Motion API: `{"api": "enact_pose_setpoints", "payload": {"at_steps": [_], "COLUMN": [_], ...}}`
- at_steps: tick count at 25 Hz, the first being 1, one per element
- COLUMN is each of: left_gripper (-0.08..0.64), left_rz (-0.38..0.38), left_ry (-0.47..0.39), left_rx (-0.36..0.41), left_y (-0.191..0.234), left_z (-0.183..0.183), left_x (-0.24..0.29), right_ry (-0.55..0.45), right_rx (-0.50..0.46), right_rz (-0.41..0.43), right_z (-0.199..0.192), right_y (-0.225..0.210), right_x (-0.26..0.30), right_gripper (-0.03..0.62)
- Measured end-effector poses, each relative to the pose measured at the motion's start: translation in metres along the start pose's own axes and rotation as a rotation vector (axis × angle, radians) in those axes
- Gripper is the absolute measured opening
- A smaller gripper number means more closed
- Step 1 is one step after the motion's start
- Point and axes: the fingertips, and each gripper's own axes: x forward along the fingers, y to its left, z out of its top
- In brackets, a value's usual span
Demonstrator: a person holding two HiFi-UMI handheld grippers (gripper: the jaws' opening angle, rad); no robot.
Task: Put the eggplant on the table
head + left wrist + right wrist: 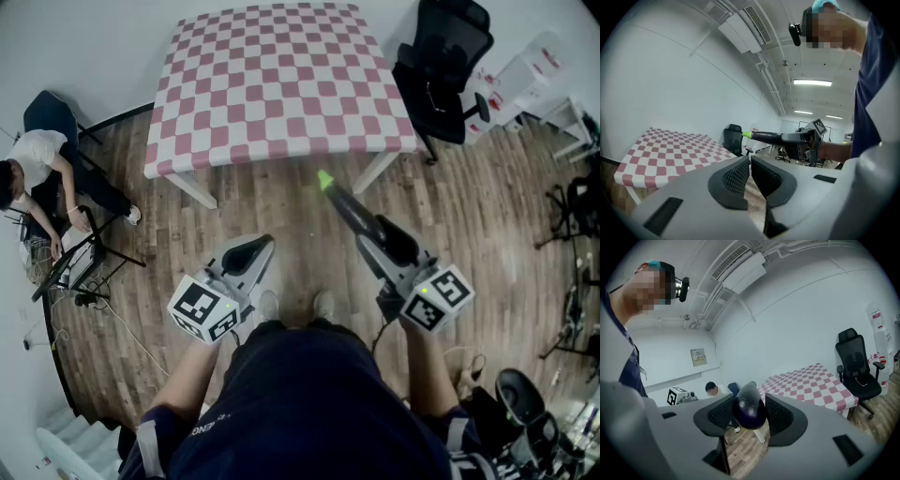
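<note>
The left gripper point(251, 247) hangs low, its 2 ribbed jaws clenched on nothing, probably kept clear as the spare hand; ahead stands the table point(272, 84), flat under a pink-and-white checked cloth; the right gripper point(380, 234) grasps the eggplant point(345, 199) by its blunt end; it is slender, glossy dark purple, its green stem aimed tableward, over the floor near the table's edge.

My surroundings
A black office chair point(442, 70) stands on the wood floor point(487, 216) ahead right; a person point(37, 169) sits far left.
</note>
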Motion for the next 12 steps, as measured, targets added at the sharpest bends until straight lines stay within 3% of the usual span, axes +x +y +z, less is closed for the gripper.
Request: {"api": "enact_pose_setpoints", "payload": {"at_steps": [12], "left_gripper": [0.037], "left_rz": [0.011], "left_ry": [0.008], "left_rx": [0.014], "left_y": [0.007], "left_z": [0.011], "left_x": [0.026], "right_ry": [-0.015], "right_rx": [0.038], "right_rz": [0.028], "right_z": [0.011], "right_y": [-0.024], "right_x": [0.004], "right_gripper": [0.219]}}
